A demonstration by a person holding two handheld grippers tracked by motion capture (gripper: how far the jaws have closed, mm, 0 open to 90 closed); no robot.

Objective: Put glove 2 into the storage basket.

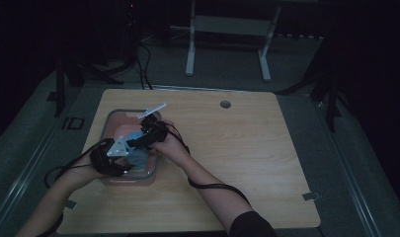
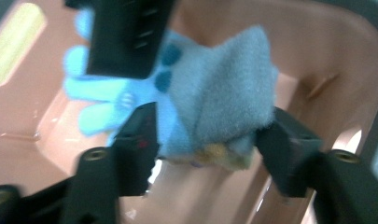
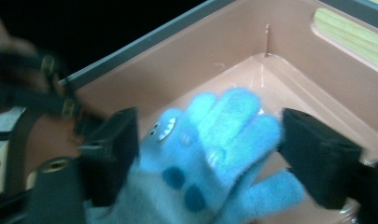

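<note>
A blue glove (image 2: 214, 88) is being pinched by the left gripper (image 2: 205, 140) inside a pink bin (image 1: 110, 120) on the wooden table (image 1: 247, 148). The right gripper (image 3: 207, 140) is being held spread around its fingers. The room is being kept dark.

No readable text, label or number anywhere.

I work in a dim lab or studio: pale wooden surface (image 1: 247, 148) on grey carpet (image 1: 227, 69), black stands (image 1: 59, 84), white metal frame (image 1: 229, 24) behind.
</note>
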